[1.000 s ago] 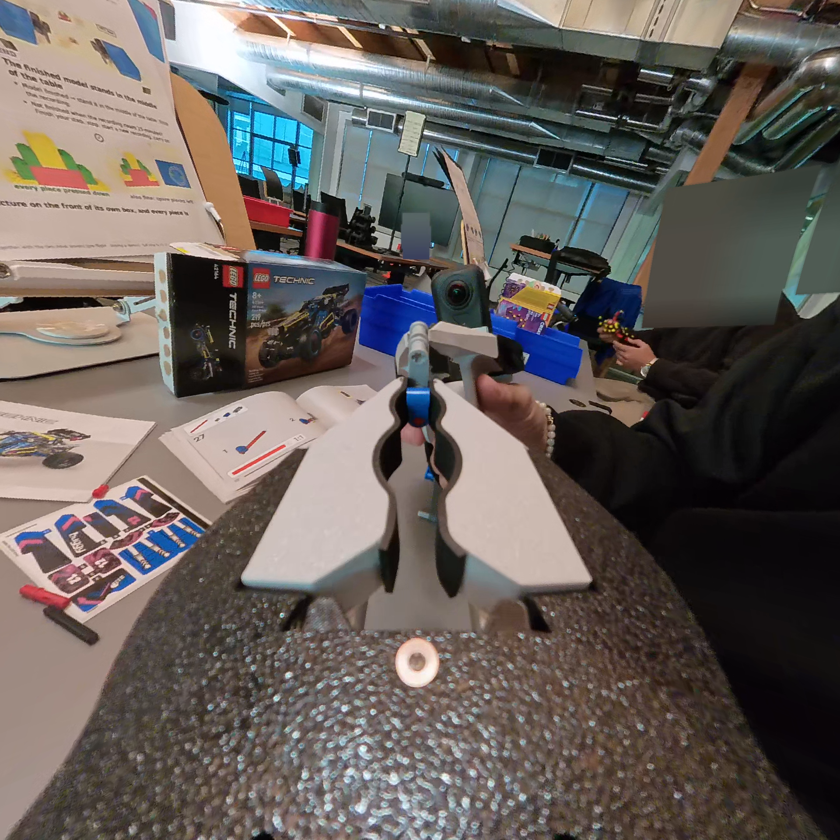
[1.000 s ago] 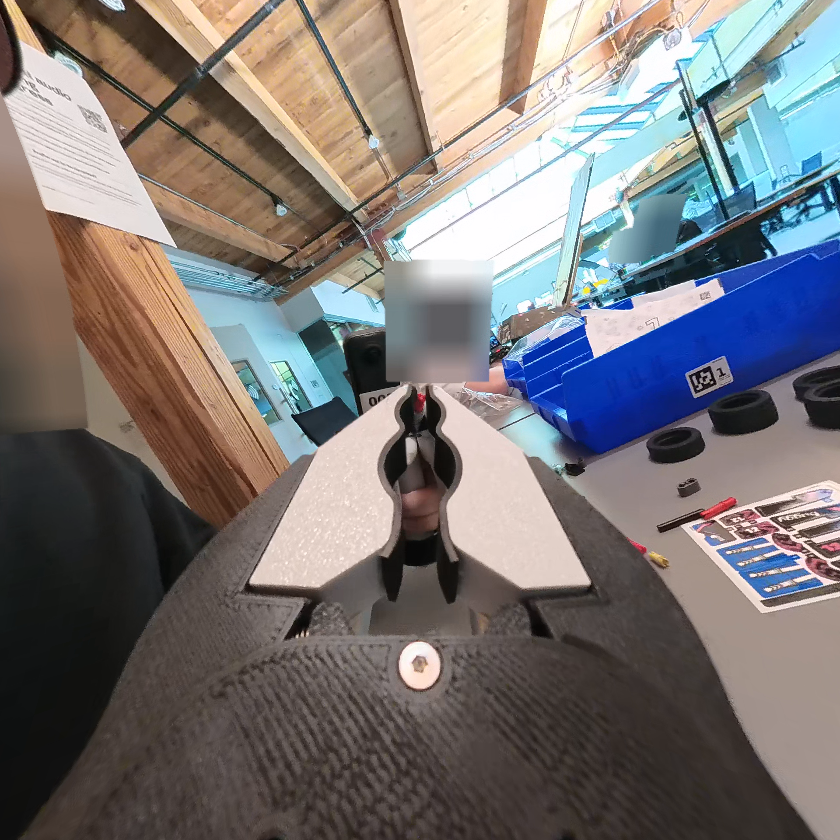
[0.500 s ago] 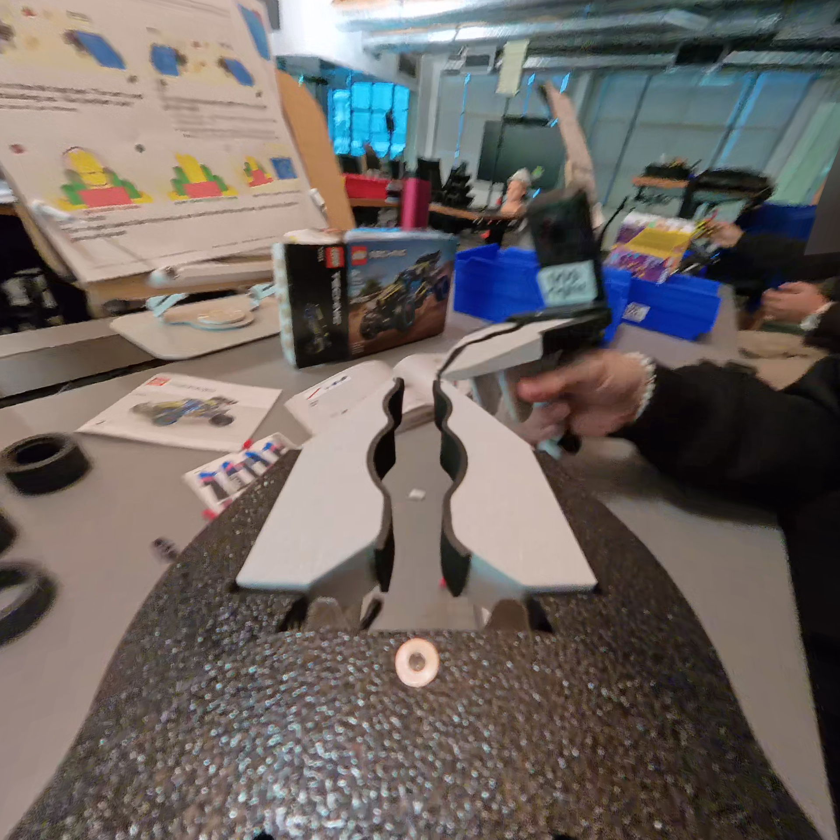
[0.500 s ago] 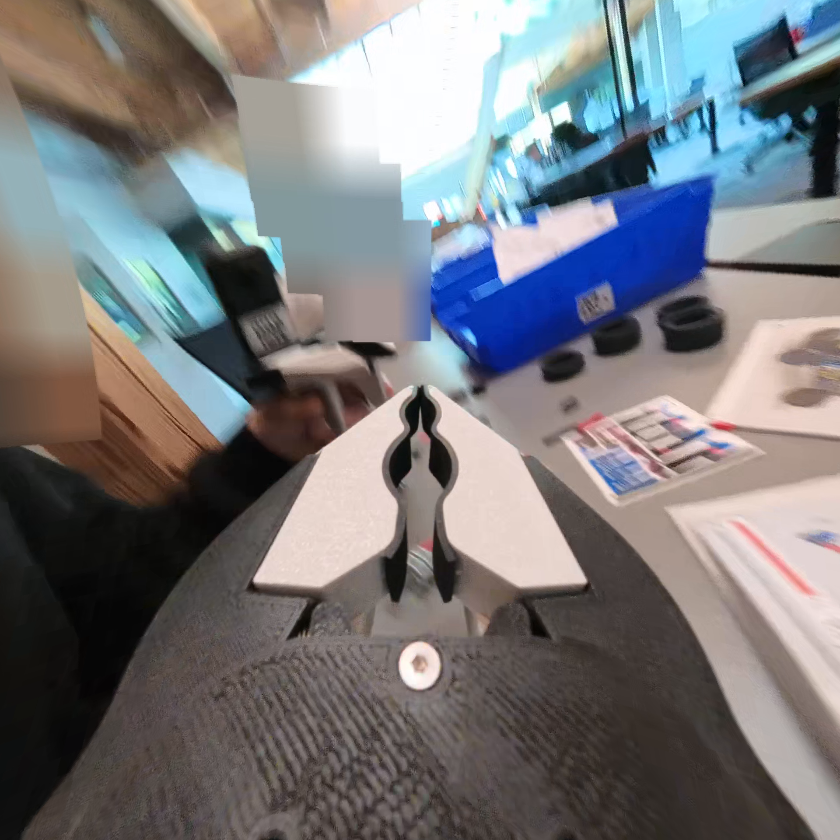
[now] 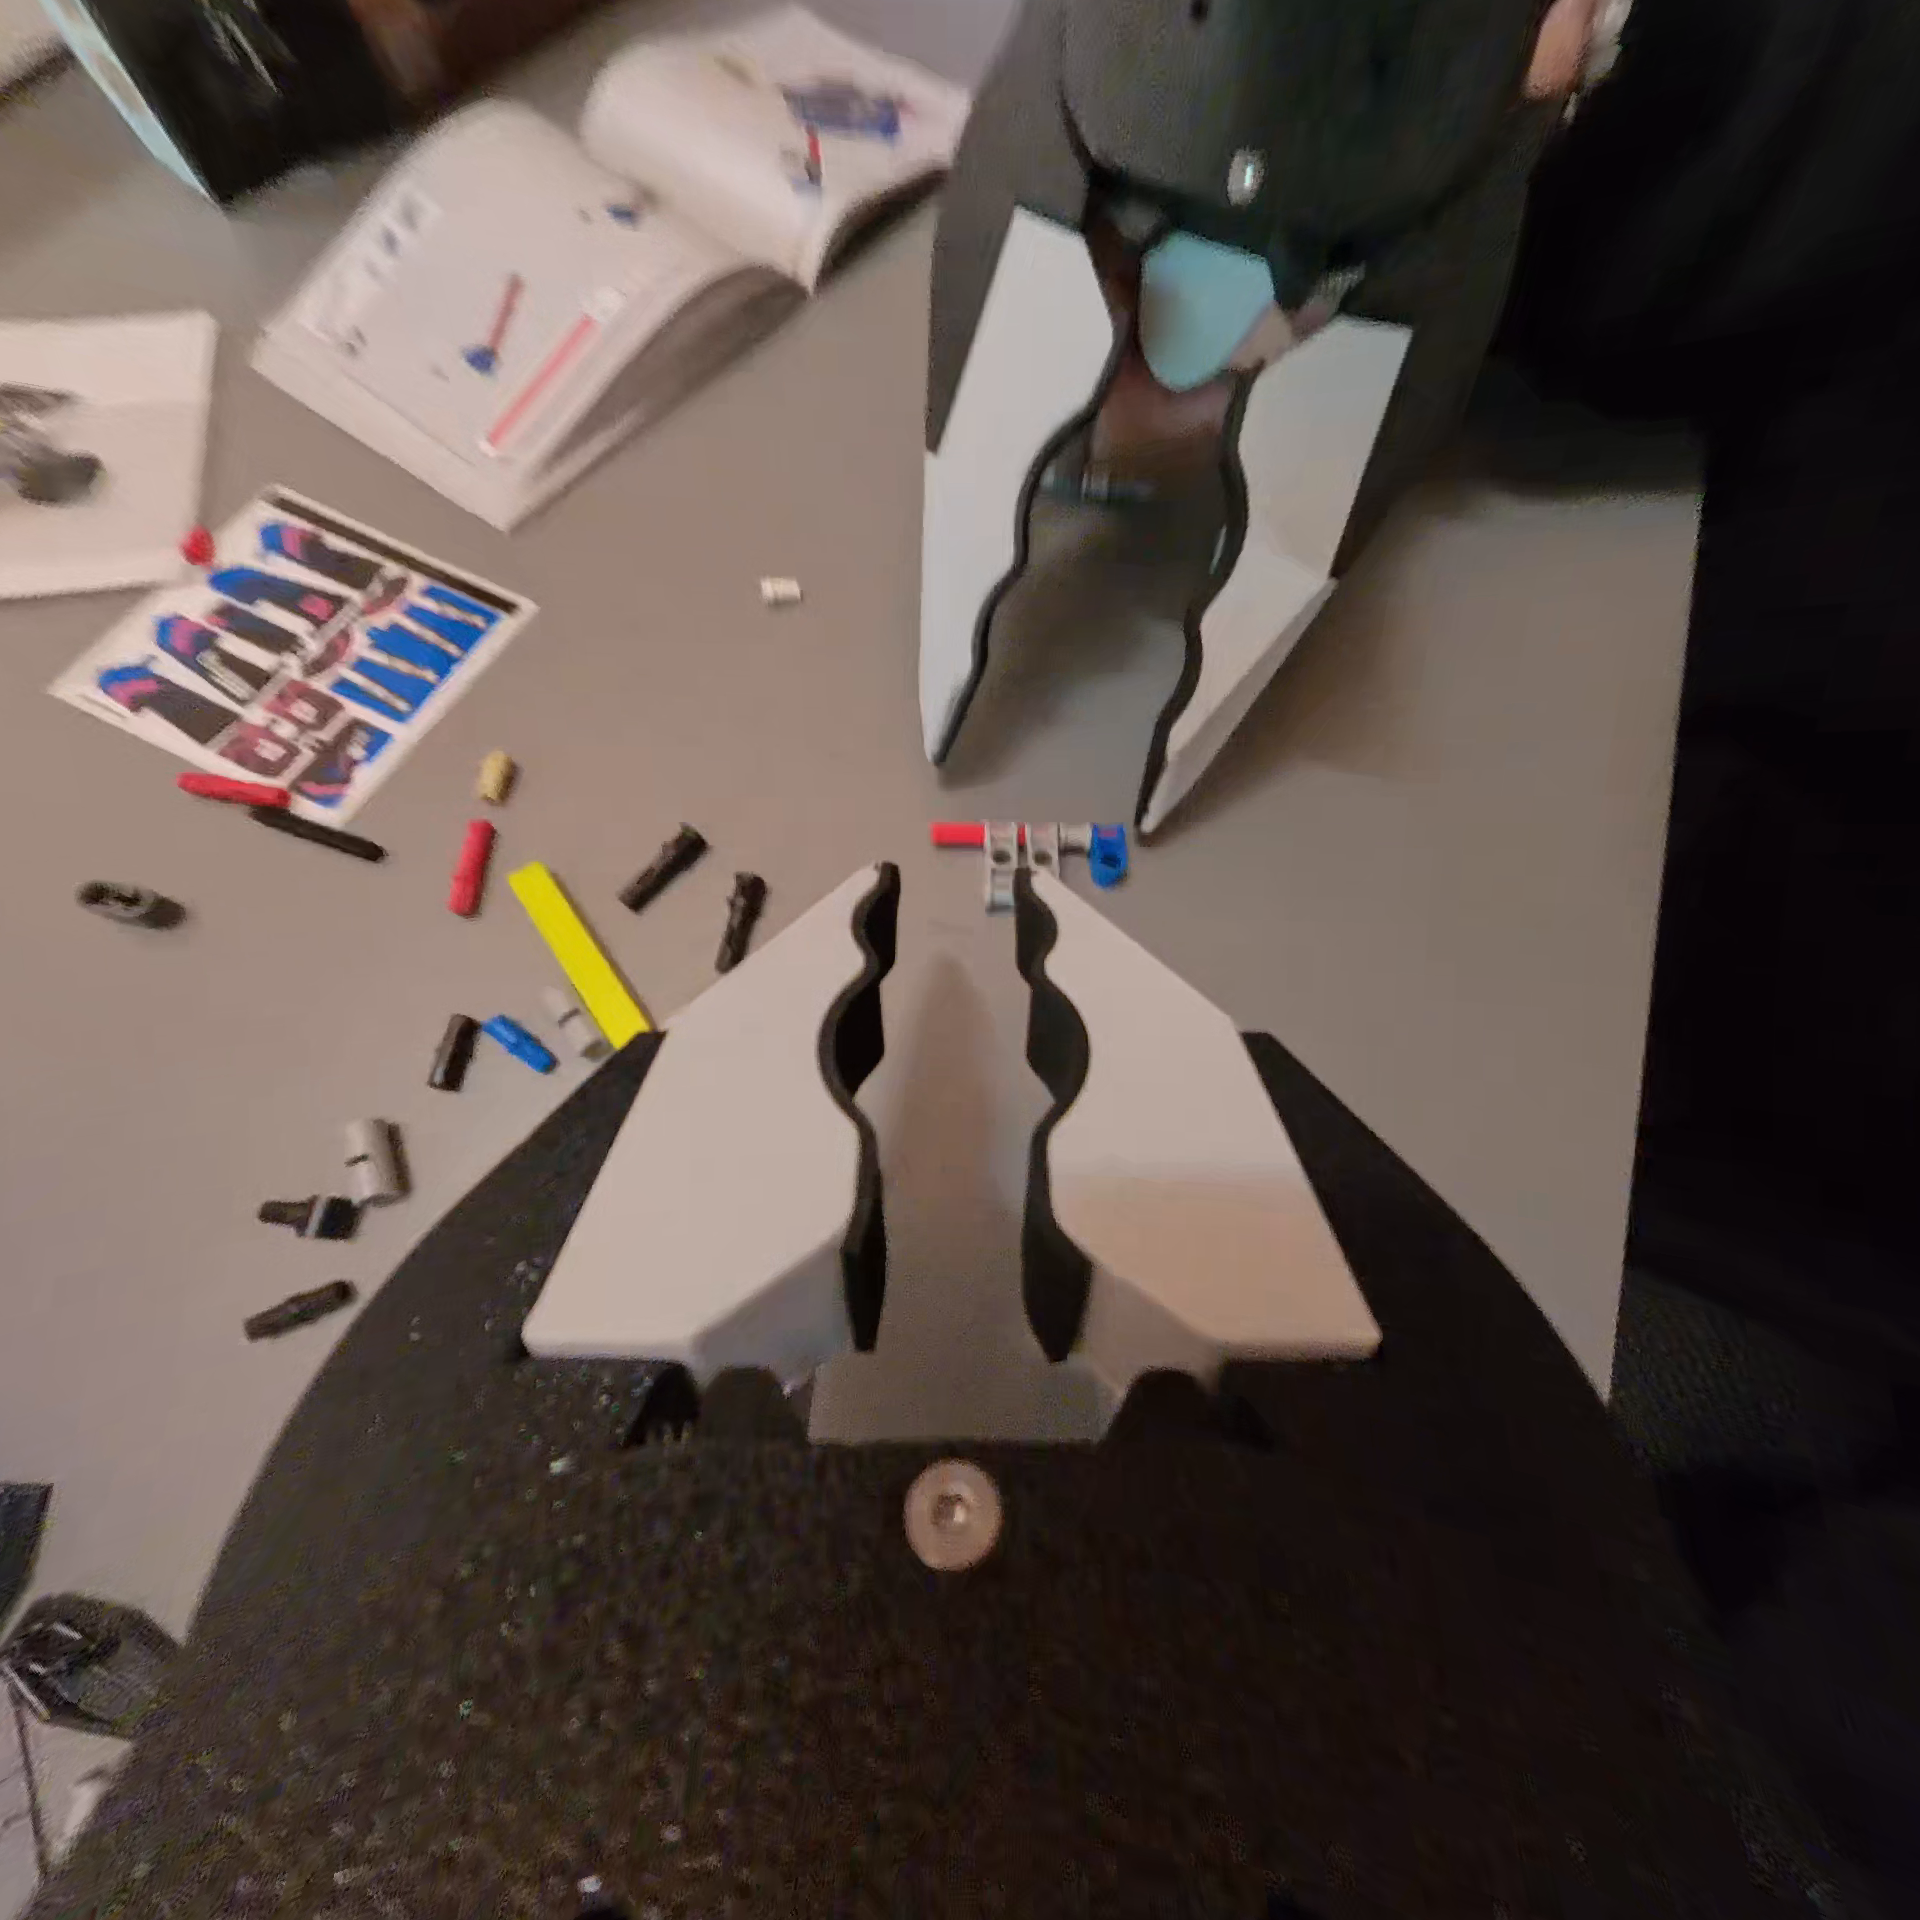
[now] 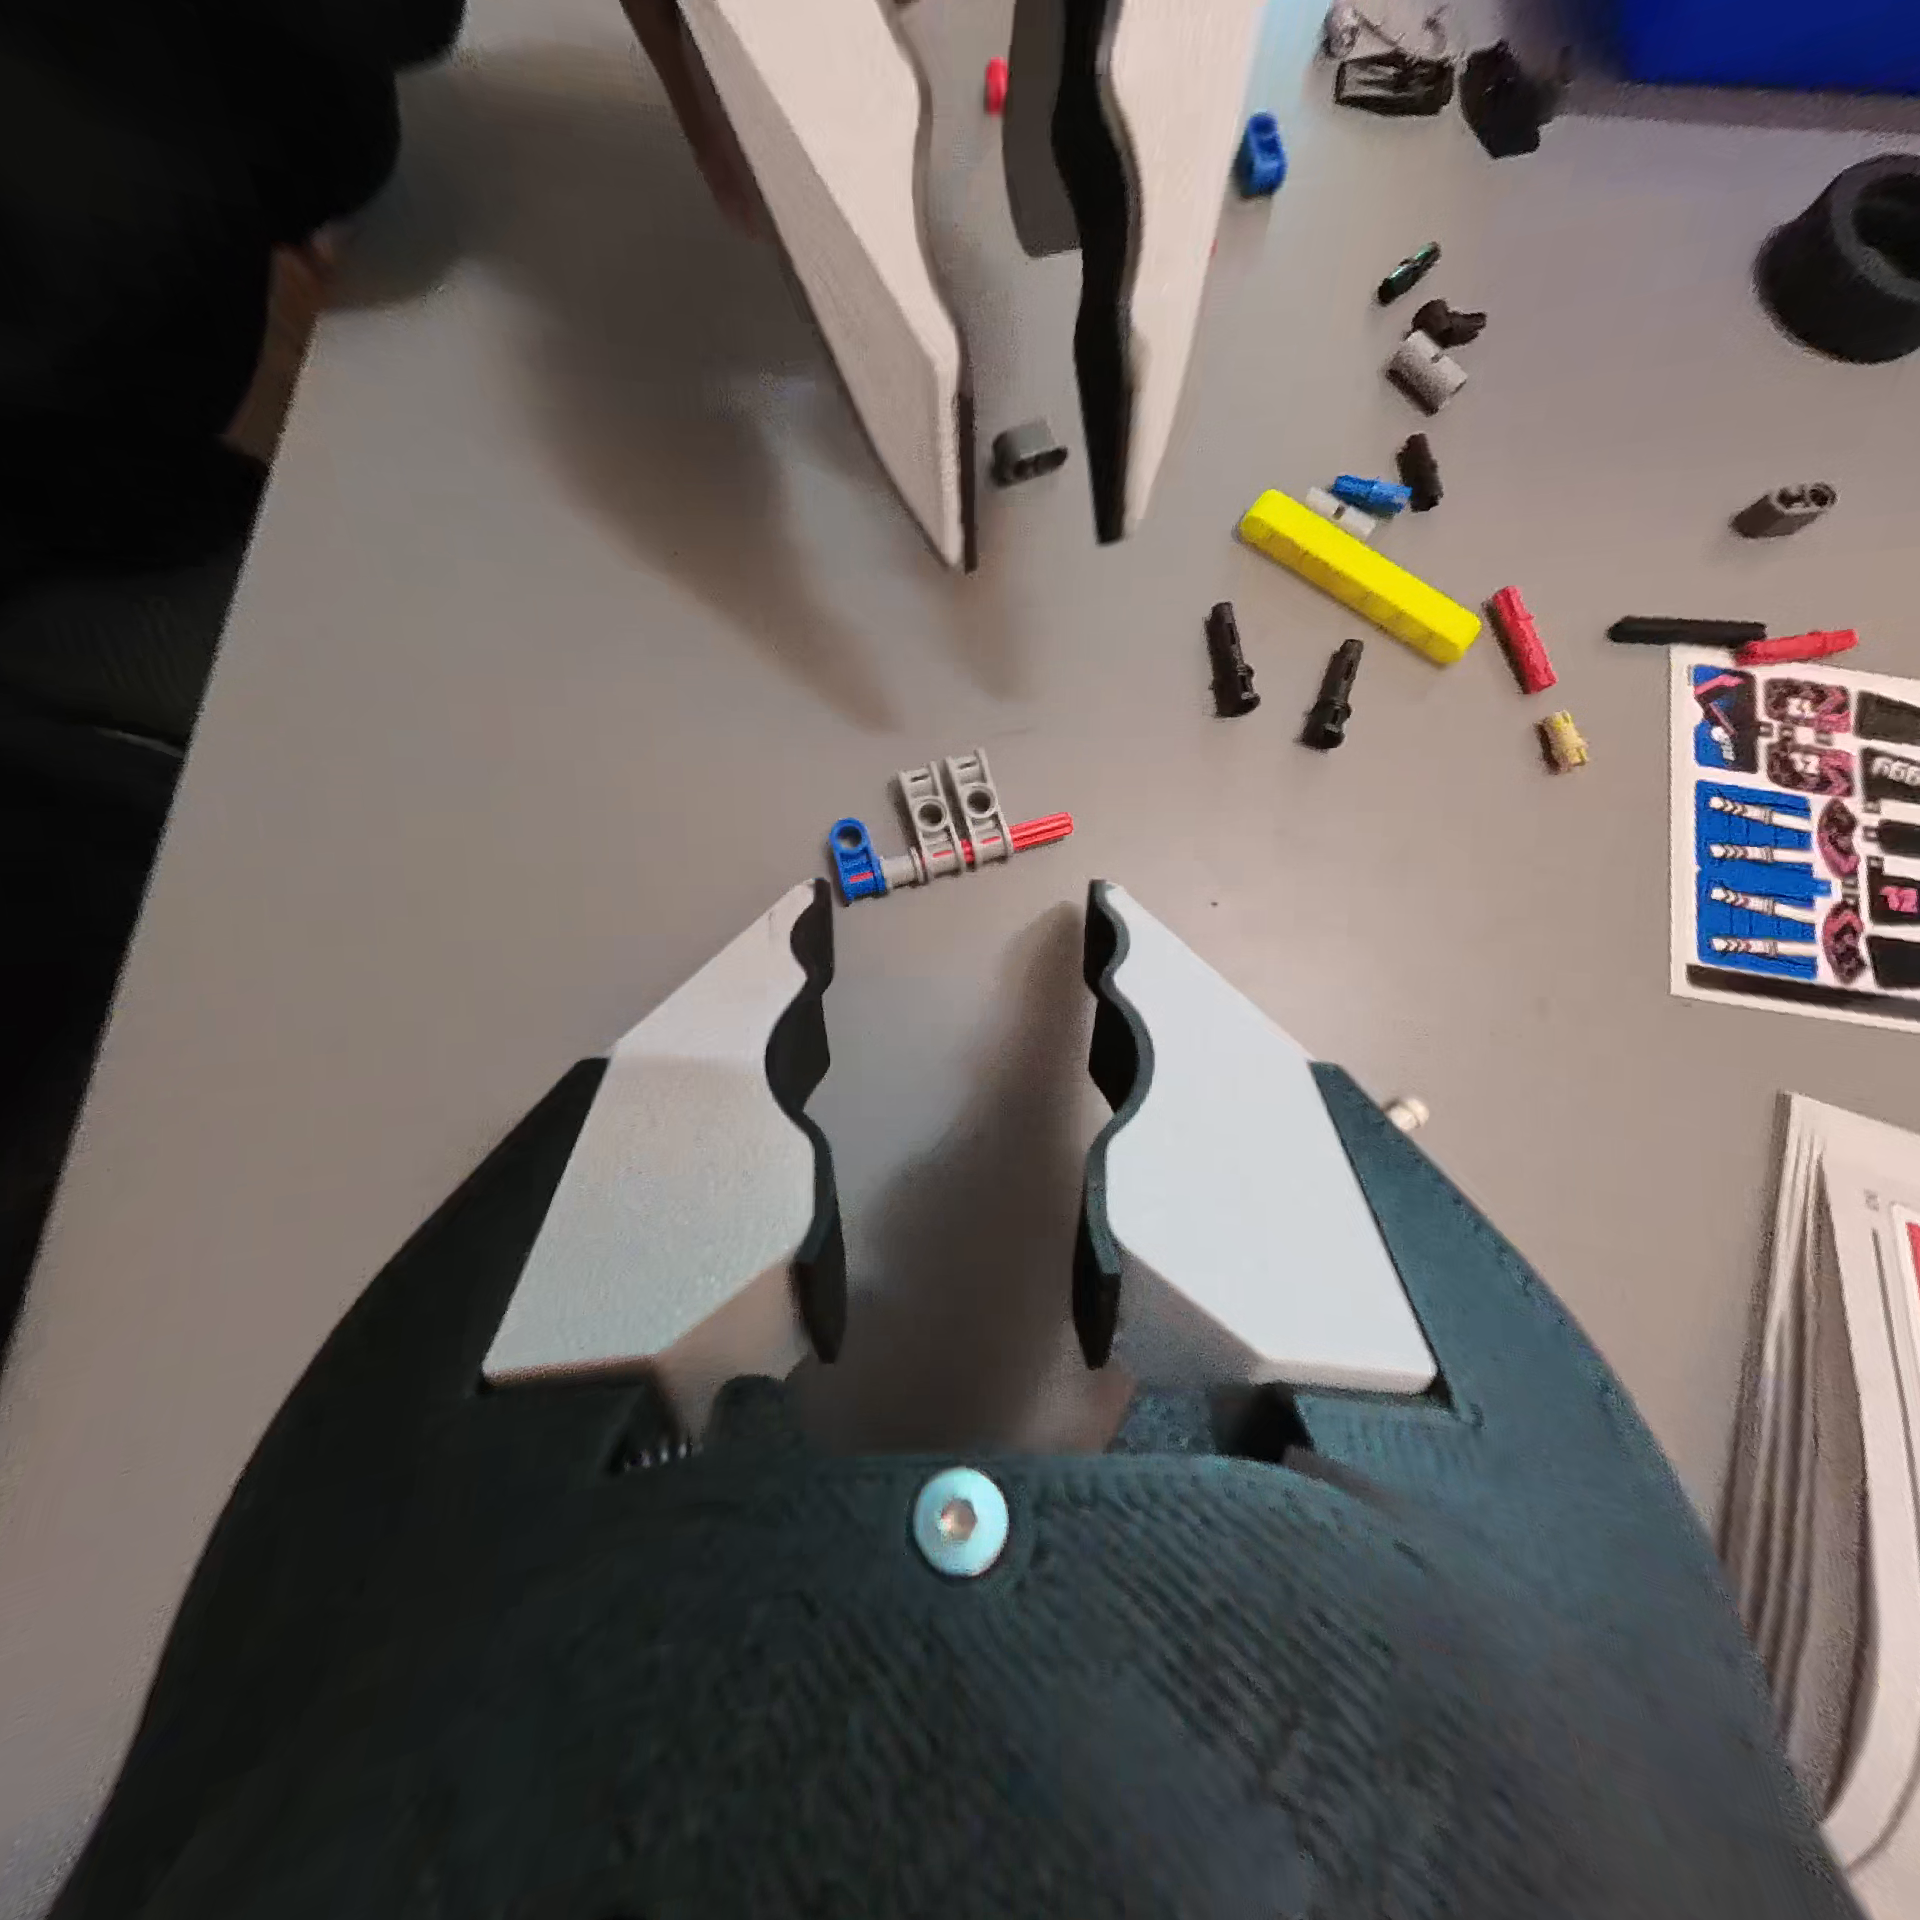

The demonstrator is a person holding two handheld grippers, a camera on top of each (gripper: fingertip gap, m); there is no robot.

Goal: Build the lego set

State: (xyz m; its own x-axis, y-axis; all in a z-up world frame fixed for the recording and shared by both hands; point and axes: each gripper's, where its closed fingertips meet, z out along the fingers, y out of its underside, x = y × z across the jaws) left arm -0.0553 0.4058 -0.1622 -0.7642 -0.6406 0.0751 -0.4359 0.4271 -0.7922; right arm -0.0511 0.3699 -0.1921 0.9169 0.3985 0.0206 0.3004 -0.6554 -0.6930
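Both grippers dropped; one axle assembly [image 6: 940,831], two connectors.

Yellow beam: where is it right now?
The yellow beam lies flat on the grey table, in the right wrist view up and to the right, between two black pins and a red pin.

The right tool [image 6: 958,896] hangs with jaws apart above the grey worktop [image 6: 520,665]. Just beyond its tips lies a small grey, blue and red axle assembly [image 6: 951,831]. The left tool [image 6: 1029,540] points down opposite, also parted.
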